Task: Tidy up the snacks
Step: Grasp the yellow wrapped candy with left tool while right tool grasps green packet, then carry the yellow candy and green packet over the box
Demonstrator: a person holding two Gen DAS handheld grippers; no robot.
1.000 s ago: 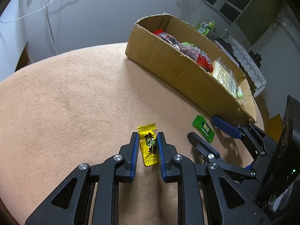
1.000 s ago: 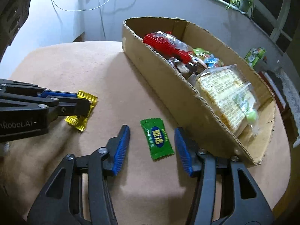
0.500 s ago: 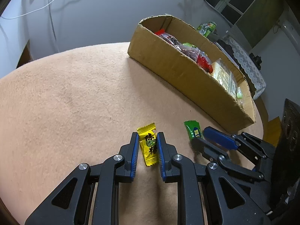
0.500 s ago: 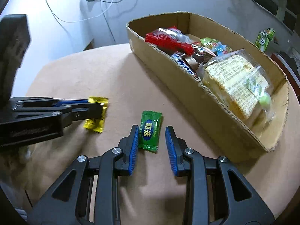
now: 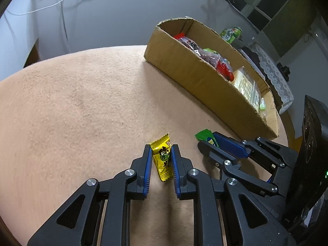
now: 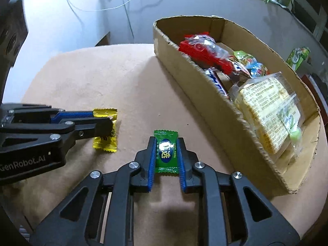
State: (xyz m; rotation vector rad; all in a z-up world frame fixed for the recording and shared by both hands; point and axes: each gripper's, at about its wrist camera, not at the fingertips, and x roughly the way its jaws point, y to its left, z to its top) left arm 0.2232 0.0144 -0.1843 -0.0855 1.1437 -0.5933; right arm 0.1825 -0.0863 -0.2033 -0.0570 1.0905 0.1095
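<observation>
My left gripper [image 5: 161,150] is shut on a yellow candy [image 5: 162,160], just above the tan table; in the right wrist view the yellow candy [image 6: 105,137] shows pinched between its fingers [image 6: 96,128]. My right gripper [image 6: 166,143] is shut on a green candy [image 6: 165,151], to the right of the left one. In the left wrist view the green candy [image 5: 205,136] pokes out of the right gripper's fingers [image 5: 229,148]. The cardboard box [image 6: 205,94] stands to the right and holds several packaged snacks, among them a red packet [image 6: 205,53] and a clear bag of crackers [image 6: 266,110].
The tan cloth-covered round table [image 5: 82,102] falls off to a grey floor with cables [image 6: 123,4] at the back. A green carton [image 6: 298,56] stands beyond the box. The box's near wall [image 5: 196,80] rises just beyond both grippers.
My right gripper moved onto the green candy and closed on it. My left gripper tightened on the yellow candy and both views have shifted slightly.
</observation>
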